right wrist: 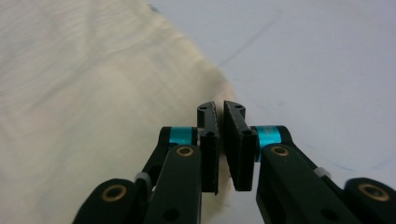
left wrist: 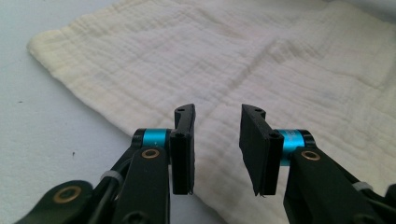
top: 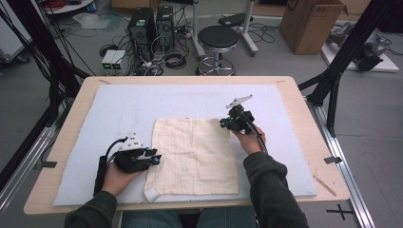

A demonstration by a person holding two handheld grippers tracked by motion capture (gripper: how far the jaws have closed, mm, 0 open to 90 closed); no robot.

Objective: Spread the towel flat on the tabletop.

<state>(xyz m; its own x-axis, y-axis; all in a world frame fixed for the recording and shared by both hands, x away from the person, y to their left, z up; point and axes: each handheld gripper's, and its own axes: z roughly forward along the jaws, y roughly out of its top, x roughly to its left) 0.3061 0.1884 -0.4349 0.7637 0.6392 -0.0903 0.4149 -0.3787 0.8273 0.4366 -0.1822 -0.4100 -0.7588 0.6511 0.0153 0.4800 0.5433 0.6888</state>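
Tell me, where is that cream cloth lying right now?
In the high view the cream cloth lies flat on the pale blue mat, toward the table's near edge, between the left gripper and the right gripper.

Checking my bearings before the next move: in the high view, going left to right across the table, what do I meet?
Left gripper → cream cloth lying flat on the pale blue mat → right gripper at the cloth's far right corner.

The cloth [top: 195, 156] lies on the mat [top: 119, 109], mat on table [top: 304, 109].
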